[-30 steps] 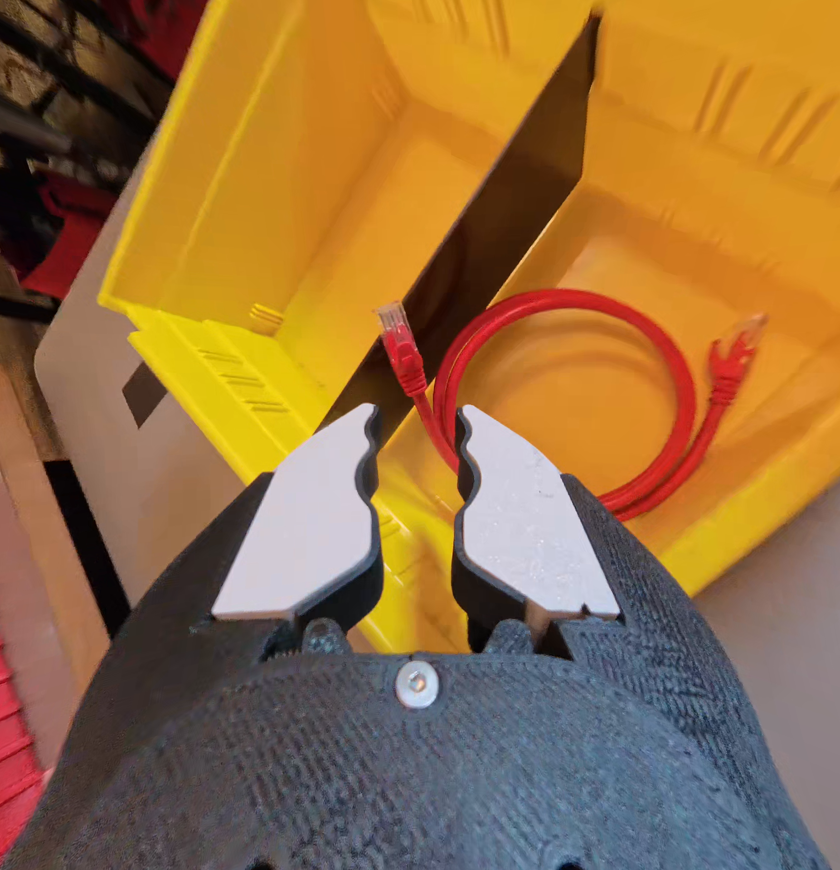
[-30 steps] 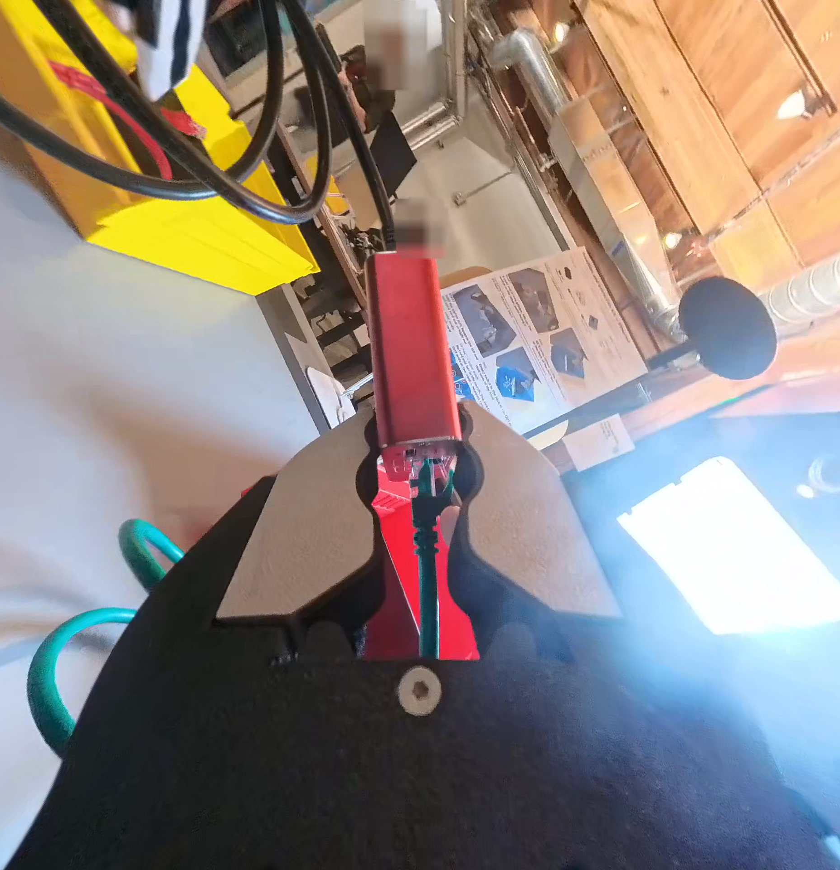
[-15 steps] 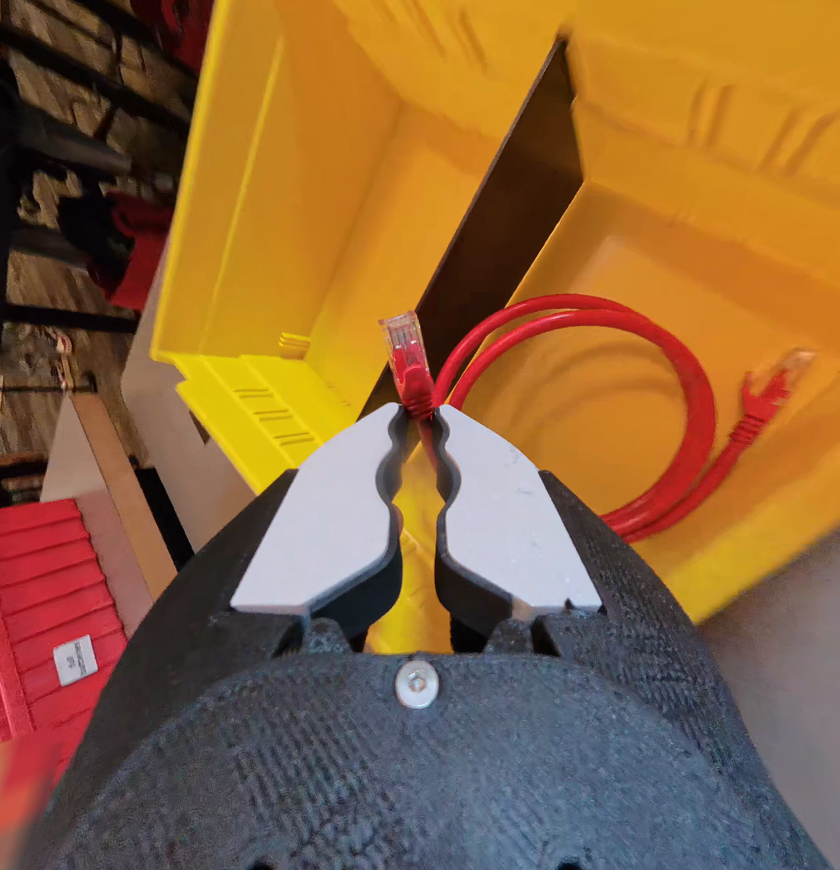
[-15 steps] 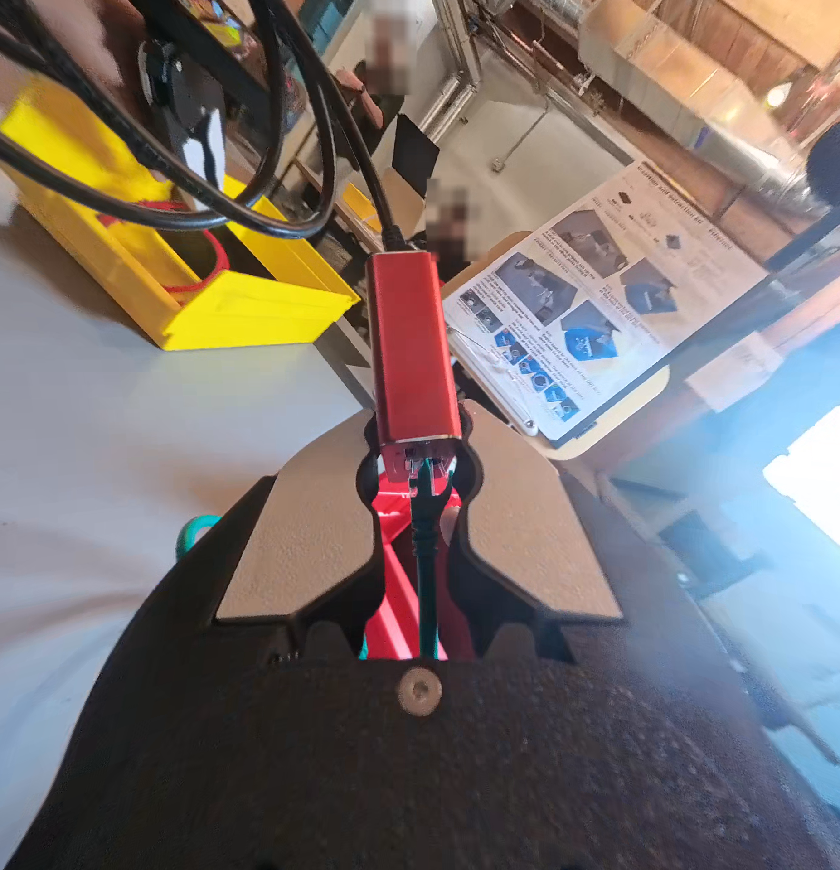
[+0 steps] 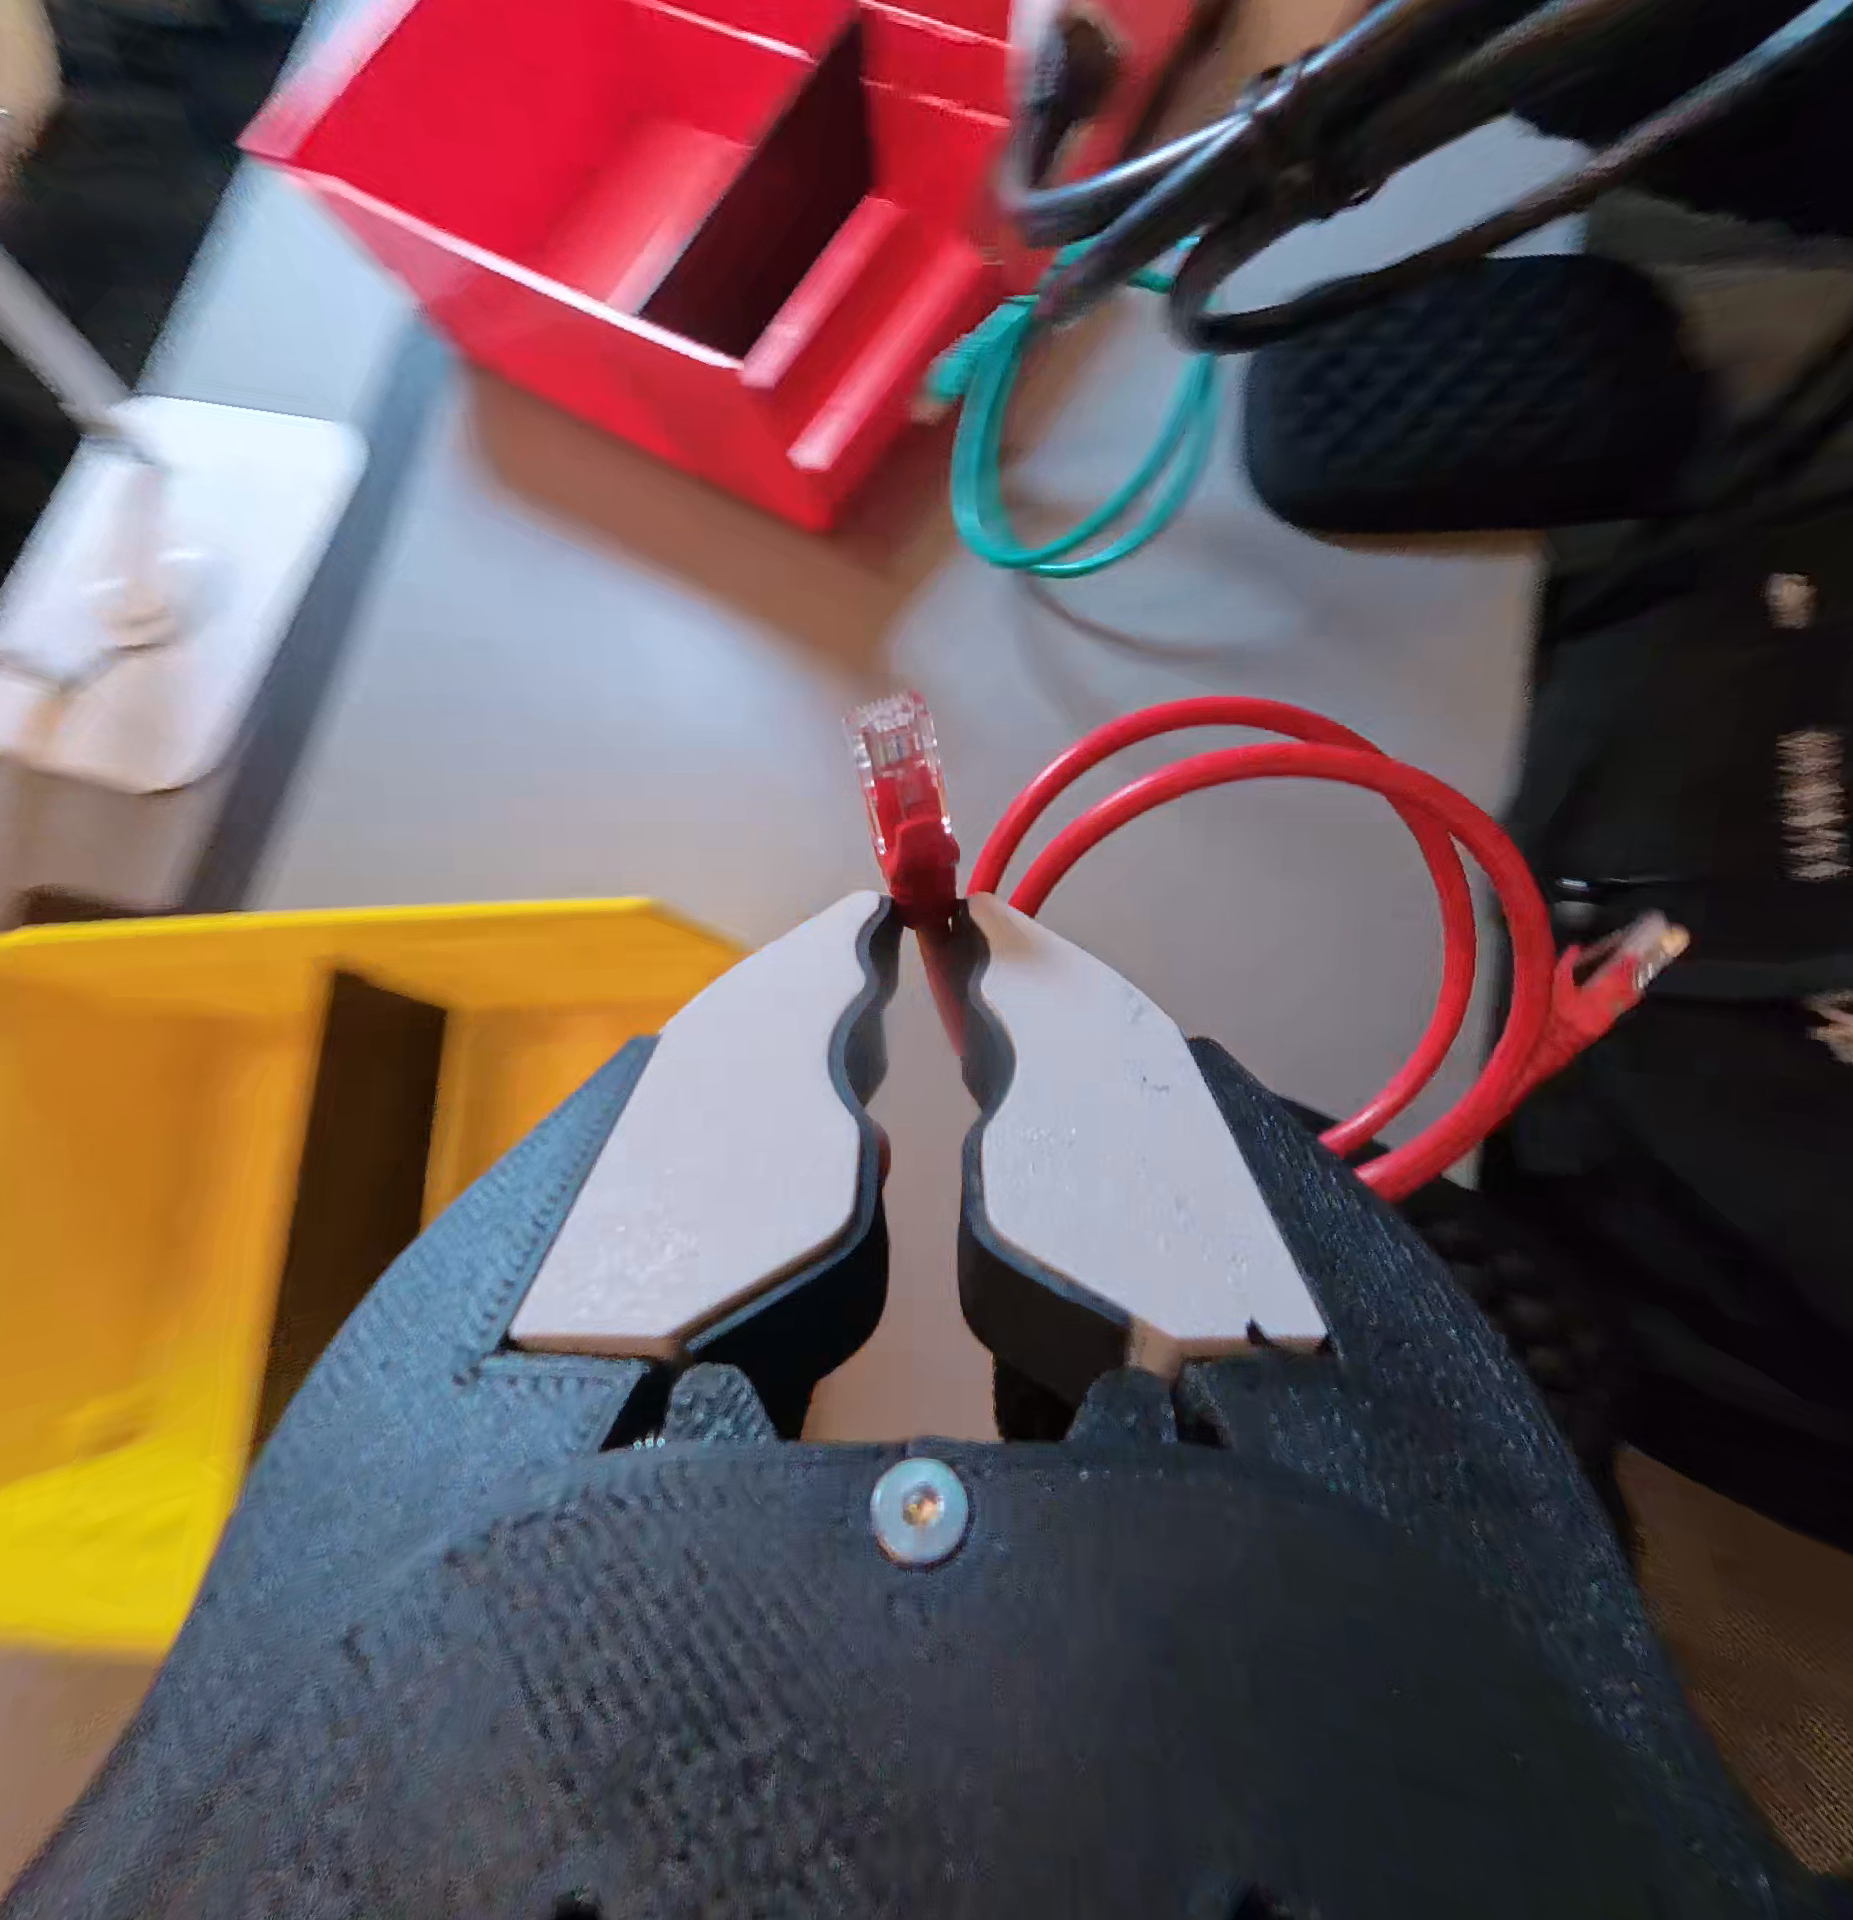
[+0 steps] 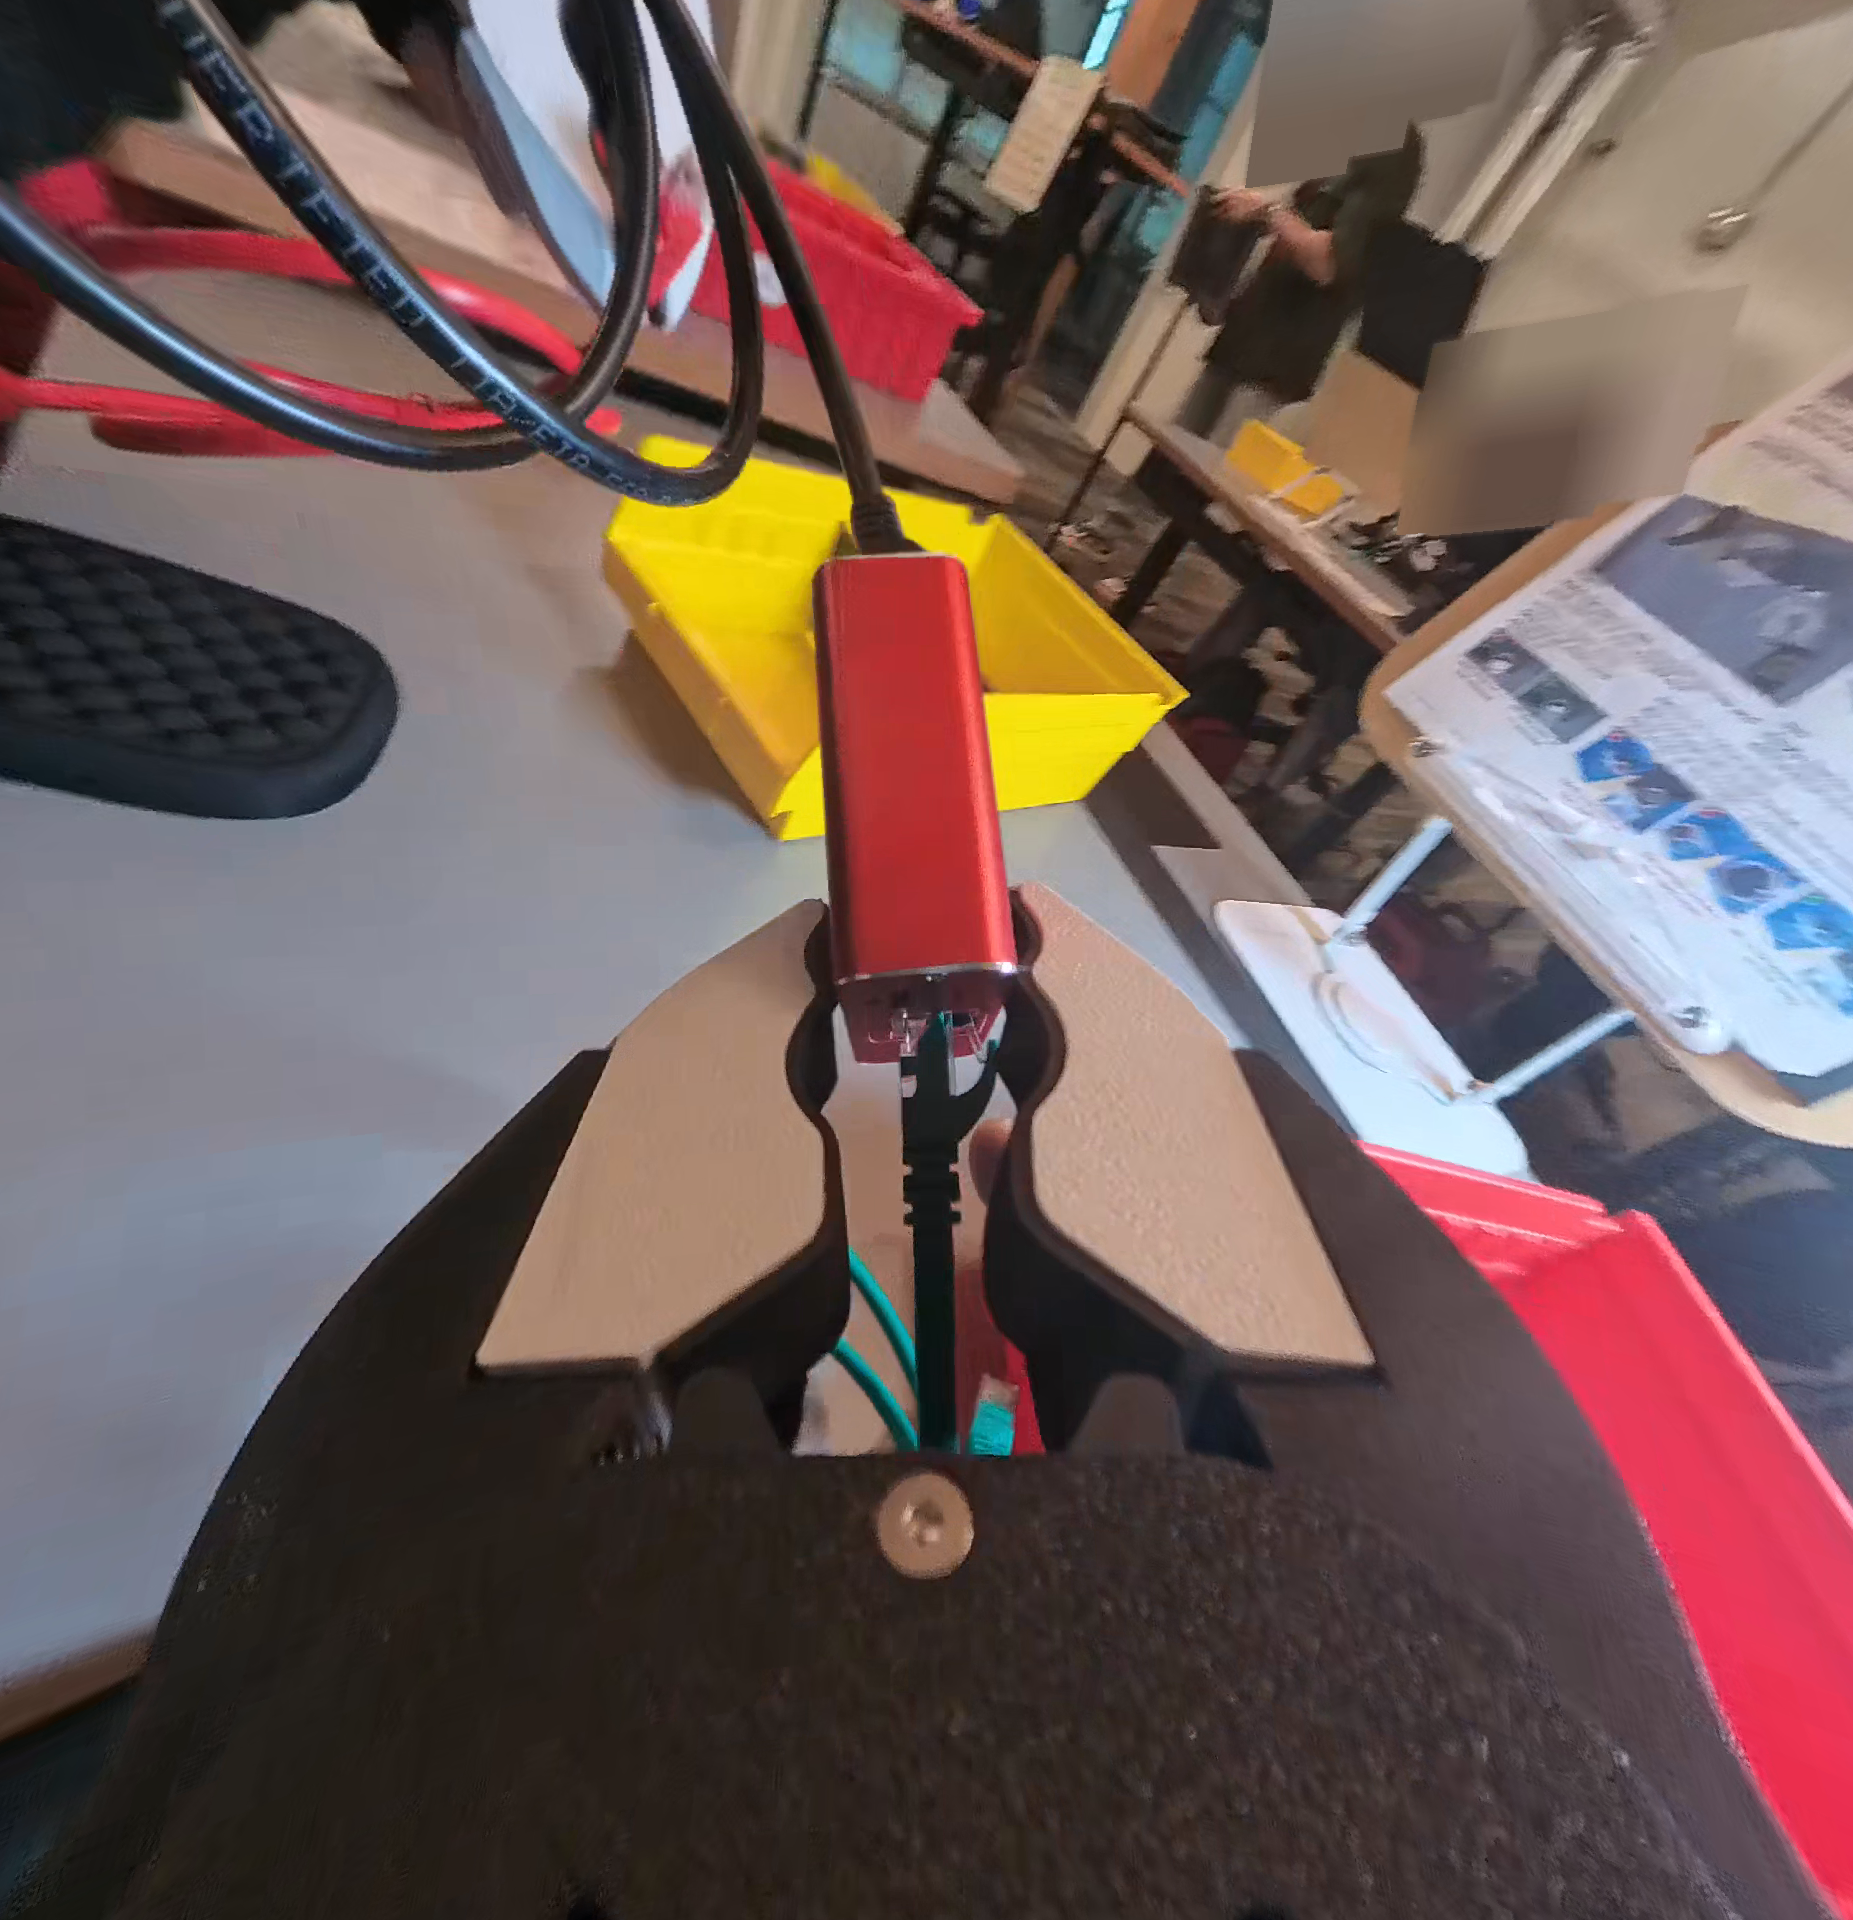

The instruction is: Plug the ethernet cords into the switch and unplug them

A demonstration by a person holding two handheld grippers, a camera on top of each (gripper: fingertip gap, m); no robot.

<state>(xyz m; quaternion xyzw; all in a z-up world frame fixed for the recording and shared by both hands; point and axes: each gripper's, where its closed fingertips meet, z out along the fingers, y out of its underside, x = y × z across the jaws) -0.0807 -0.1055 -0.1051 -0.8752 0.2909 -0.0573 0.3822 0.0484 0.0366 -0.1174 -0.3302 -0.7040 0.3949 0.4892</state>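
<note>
My left gripper (image 5: 924, 914) is shut on the red ethernet cord (image 5: 1462, 862) just behind its clear plug (image 5: 894, 764), which points forward above the grey table. The cord's loop hangs to the right, its other plug (image 5: 1618, 977) free. My right gripper (image 6: 920, 935) is shut on the red switch (image 6: 906, 769), a small red metal box held in the air. A green ethernet cord (image 6: 932, 1247) is plugged into its near end and a black cable (image 6: 797, 270) leaves its far end. The green cord's loop (image 5: 1088, 457) shows in the left wrist view.
A yellow divided bin (image 5: 153, 1195) sits at the left in the left wrist view and also shows in the right wrist view (image 6: 1067, 717). A red bin (image 5: 631, 218) stands farther off. A white stand base (image 5: 163, 582) and a board with printed sheets (image 6: 1649, 790) stand beside the table.
My left gripper shut on the red cord's plug end in the yellow bin and lifted it out over the table. My right gripper swung round with the switch still held.
</note>
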